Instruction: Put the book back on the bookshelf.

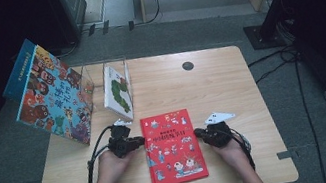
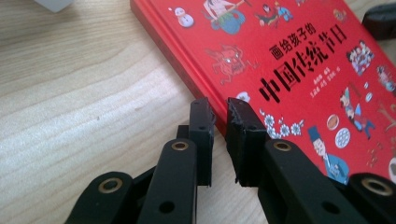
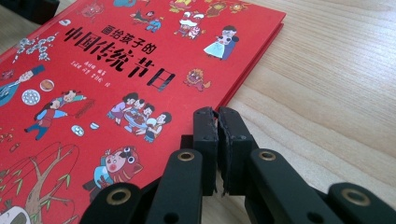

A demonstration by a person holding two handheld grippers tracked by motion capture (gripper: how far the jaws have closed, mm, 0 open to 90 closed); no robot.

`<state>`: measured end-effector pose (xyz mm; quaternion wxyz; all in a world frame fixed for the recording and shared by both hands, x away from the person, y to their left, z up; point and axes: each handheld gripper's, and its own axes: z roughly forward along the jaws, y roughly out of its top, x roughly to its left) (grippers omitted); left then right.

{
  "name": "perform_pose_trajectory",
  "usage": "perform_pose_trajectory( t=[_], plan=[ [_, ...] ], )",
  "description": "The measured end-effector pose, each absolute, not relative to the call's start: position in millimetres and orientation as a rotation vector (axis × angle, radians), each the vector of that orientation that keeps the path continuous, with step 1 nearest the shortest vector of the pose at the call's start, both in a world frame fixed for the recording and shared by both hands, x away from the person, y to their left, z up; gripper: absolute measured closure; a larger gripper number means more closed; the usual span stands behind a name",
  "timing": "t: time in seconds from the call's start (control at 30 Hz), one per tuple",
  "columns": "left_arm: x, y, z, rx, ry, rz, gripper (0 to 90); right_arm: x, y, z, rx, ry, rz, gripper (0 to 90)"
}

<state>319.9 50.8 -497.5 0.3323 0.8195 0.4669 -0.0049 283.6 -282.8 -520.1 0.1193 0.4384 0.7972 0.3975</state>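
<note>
Red book (image 1: pixel 173 147) lies flat on the wooden table (image 1: pixel 220 81), cover up, between both grippers; it's the landmark for everything else here.

Left gripper (image 2: pixel 219 112): jaws nearly together w/ a narrow slit, tips at the book's left (spine) edge, gripping nothing. Right gripper (image 3: pixel 217 116): jaws pressed together, tips at the book's right edge, holding nothing; whether either tip actually touches the board, can't tell.

Risks, as I judge them: book lies flush on the table, so no gap for a jaw to get under; a push from closed tips would prob. just slide or spin it on the smooth wood; uneven push from the 2 sides skews it; if only the cover gets lifted, the book flops open; glossy cover = slip if pinched at a thin edge; hard jaw tips could dent a corner.

Materials: hardcover, stiff rectangular board, glossy red w/ cartoon print, square spine; table pale wood-grain laminate, matte; jaws black plastic, blocky, brass-ringed pivots.

Beyond the book's far-left corner: clear acrylic stand (image 1: pixel 106 76) w/ a white-green book (image 1: pixel 117 92) leaning in it; left of that, a large colourful book (image 1: pixel 54 96) propped tilted.
</note>
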Motion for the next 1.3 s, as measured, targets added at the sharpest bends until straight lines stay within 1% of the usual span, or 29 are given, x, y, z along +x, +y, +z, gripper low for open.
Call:
perform_pose_trajectory(
  t=[0.13,0.4,0.5,0.6,0.7,0.83,1.03,1.3],
  plan=[
    [321,52,-499,2.121,1.228,-0.032,82.1,285,-282,-520,1.306,2.329,1.17,90.0],
    [330,49,-500,2.106,1.225,-0.024,86.0,287,-282,-520,1.313,2.31,1.156,90.0],
    [333,51,-502,2.089,1.227,-0.059,86.0,288,-283,-521,1.319,2.304,1.159,90.0],
    [332,50,-502,2.097,1.219,-0.039,86.0,288,-283,-520,1.319,2.305,1.156,89.9],
    [331,51,-501,2.103,1.225,-0.041,85.8,288,-283,-520,1.309,2.3,1.14,85.3],
    [327,54,-499,2.098,1.233,-0.053,85.8,286,-285,-516,1.302,2.296,1.151,84.7],
    [317,55,-496,2.101,1.235,-0.085,84.5,280,-284,-512,1.321,2.298,1.181,80.9],
    [312,52,-501,2.111,1.26,-0.108,85.2,275,-280,-510,1.39,2.335,1.198,75.2]
  ],
)
